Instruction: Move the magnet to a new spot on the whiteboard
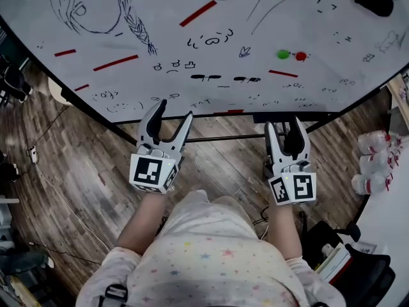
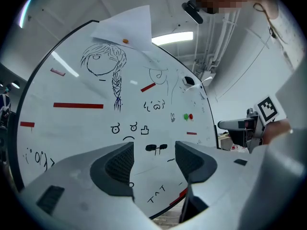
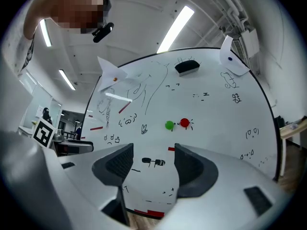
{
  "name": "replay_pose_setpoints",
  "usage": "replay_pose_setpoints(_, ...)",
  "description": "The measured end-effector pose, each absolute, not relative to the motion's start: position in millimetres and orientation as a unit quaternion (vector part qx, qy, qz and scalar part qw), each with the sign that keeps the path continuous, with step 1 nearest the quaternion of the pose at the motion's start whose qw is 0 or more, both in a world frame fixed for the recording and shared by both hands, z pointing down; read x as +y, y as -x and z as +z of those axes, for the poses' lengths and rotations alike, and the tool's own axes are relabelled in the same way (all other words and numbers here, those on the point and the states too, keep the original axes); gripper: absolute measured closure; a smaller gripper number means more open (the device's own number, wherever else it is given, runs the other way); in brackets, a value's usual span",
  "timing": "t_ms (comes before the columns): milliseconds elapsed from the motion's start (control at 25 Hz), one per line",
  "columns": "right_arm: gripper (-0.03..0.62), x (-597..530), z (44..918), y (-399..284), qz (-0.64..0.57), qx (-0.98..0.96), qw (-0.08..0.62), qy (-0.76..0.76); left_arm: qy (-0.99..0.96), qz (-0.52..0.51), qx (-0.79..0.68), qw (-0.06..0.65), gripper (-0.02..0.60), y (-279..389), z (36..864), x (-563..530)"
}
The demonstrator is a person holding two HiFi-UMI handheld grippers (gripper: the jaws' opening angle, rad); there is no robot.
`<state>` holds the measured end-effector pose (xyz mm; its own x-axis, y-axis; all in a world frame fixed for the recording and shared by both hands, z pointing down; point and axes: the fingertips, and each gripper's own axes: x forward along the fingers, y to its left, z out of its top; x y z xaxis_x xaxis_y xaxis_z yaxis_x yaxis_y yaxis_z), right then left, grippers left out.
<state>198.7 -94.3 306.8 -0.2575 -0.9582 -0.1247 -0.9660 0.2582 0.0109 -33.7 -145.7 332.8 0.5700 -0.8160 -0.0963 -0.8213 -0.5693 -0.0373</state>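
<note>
Standing before the whiteboard (image 1: 255, 37), the person holds both grippers low, just under its bottom edge and over the wood floor (image 1: 77, 152).

Left gripper (image 1: 174, 110): jaws wide apart, nothing between them. Its own view shows only board surface and black doodles in the gap between the dark pads (image 2: 117, 164). It is not touching the board.

Right gripper (image 1: 284, 125): jaws also apart, a little narrower in the head view, and holding nothing. In its own view the gap frames a small black scribble. It is clear of the board as well.

Two round magnets sit side by side on the right half of the board: a green magnet (image 1: 283, 54) and, almost touching it on the right, a red magnet (image 1: 300, 56). The pair lies up the board from the right gripper, well apart from its tips. Short black tick marks are drawn around the red one. Neither gripper is near either magnet.

Other items on the board:
- a black eraser (image 1: 374, 0) near the top right corner
- several red strips (image 1: 198, 13) scattered across the left and centre
- a sketch of a braided-hair figure (image 1: 96, 5) at upper left
- a sheet of white paper (image 2: 127, 28) pinned at the top

White bottles (image 1: 374, 142) stand on a surface to the person's right.
</note>
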Motion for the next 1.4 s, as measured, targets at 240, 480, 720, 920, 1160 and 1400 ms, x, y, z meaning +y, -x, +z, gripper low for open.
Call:
replay_pose_setpoints(240, 0.35, -112, 304, -209, 0.043, 0.796, 0.05, 0.601, 0.878, 0.031, 0.477, 0.032, 0.333, 28, 336, -159)
replay_pose_setpoints(480, 0.356, -138, 291, -226, 0.056, 0.813, 0.048, 0.577, 0.861, 0.037, 0.507, 0.036, 0.333, 13, 327, -170)
replay_pose_setpoints(720, 0.368, -166, 275, -251, 0.069, 0.824, 0.058, 0.56, 0.84, 0.033, 0.539, 0.04, 0.333, -3, 320, -181)
replay_pose_setpoints(920, 0.381, -180, 271, -259, 0.073, 0.841, 0.063, 0.533, 0.825, 0.01, 0.561, 0.062, 0.333, -14, 319, -185)
replay_pose_setpoints(1160, 0.388, -190, 271, -254, 0.077, 0.848, 0.065, 0.52, 0.81, 0.022, 0.583, 0.054, 0.333, -9, 316, -186)
replay_pose_setpoints(1400, 0.408, -197, 261, -237, 0.088, 0.841, 0.066, 0.53, 0.816, 0.022, 0.574, 0.061, 0.333, 2, 310, -193)
